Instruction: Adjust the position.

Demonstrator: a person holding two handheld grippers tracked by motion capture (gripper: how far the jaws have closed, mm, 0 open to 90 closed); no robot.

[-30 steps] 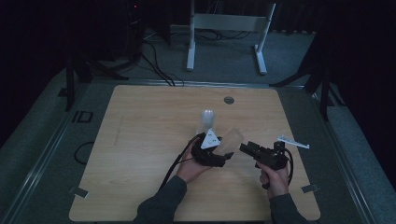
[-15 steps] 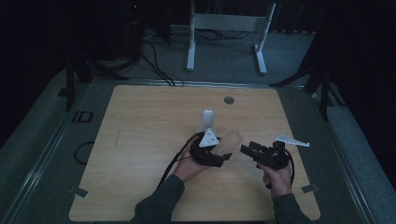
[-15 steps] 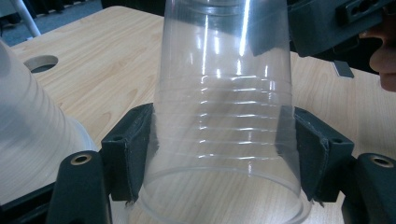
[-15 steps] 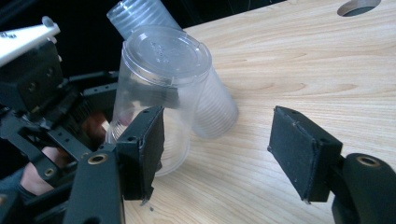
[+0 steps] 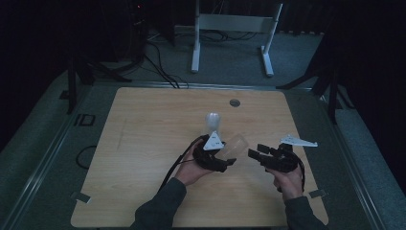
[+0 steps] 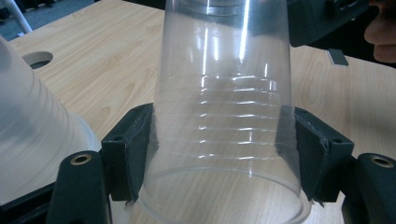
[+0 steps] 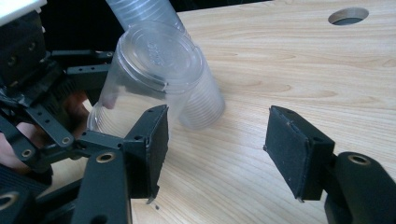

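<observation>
While left gripper (image 6: 219,154) clamps thin cup (image 6: 224,121) mid-table and right gripper (image 7: 217,149), jaws closing, grasps nothing: squeeze may buckle cup; right jaws may knock it.

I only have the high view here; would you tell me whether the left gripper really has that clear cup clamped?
Observer: Yes. The left gripper presses its pads on both sides of the clear cup, near the rim.
Operator: And the right gripper?
Observer: The right gripper has just been closing its jaws, but nothing is between them; the gap frames bare table.
Operator: Which end of the cup faces it?
Observer: The closed base.
</observation>
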